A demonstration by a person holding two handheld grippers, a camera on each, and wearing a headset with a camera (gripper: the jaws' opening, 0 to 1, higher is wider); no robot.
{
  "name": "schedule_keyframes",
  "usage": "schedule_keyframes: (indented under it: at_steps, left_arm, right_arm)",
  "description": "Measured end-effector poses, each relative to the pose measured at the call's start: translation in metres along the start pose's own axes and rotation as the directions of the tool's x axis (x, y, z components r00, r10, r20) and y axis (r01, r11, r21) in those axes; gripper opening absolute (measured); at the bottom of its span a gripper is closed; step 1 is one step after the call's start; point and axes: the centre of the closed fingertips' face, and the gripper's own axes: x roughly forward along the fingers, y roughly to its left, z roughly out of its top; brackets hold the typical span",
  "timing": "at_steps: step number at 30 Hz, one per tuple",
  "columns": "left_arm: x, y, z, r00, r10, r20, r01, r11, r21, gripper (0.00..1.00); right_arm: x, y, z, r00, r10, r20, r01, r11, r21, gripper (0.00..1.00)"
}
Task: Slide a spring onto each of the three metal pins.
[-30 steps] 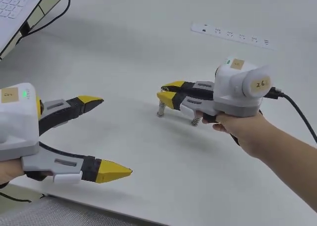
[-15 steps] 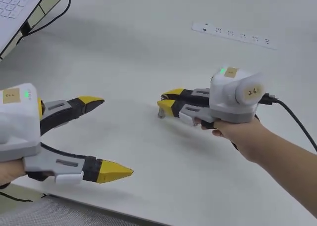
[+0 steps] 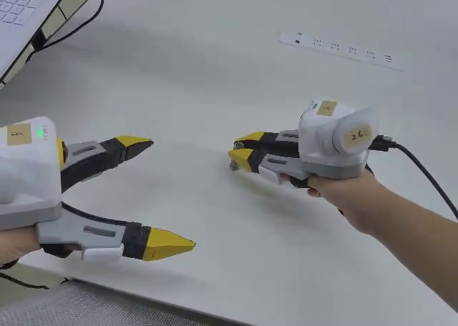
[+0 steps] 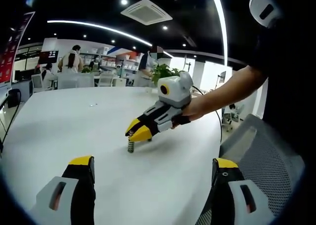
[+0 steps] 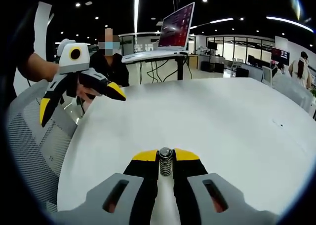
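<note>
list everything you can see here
table: one, white, under everything
spring: one, metal grey, upright between the right gripper's jaws
pin: one, metal, its top showing above the spring
power strip: one, white, far side of the table
laptop: one, pale, far left corner
cable: one, black, by the laptop
chair: one, grey mesh, at the table's near edge
left gripper: one, grey and black with yellow tips, near left, jaws wide open
right gripper: one, same colours, mid table, jaws closed on the spring
right hand: one, holding the right gripper
</note>
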Motion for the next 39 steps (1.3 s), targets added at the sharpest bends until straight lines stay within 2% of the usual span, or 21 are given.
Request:
schedule_keyframes:
  at_steps: [23, 30, 39]
  left_arm:
    - [-0.004, 0.0, -0.003, 1.0, 0.003, -0.005, -0.003, 1.0, -0.001, 0.96]
    - [-0.004, -0.001, -0.001, 1.0, 0.005, 0.0, -0.005, 1.0, -0.001, 0.96]
    - [-0.003, -0.001, 0.005, 1.0, 0.008, 0.005, -0.008, 1.0, 0.002, 0.98]
  right_arm:
    - [-0.002, 0.004, 0.005, 1.0, 0.002, -0.006, -0.002, 1.0, 0.018, 0.12]
    - [-0.004, 0.008, 0.008, 0.9999, 0.012, 0.002, -0.012, 1.0, 0.015, 0.17]
    - [-0.017, 0.007, 0.02, 0.9991, -0.001, 0.043, 0.001, 1.0, 0.01, 0.3]
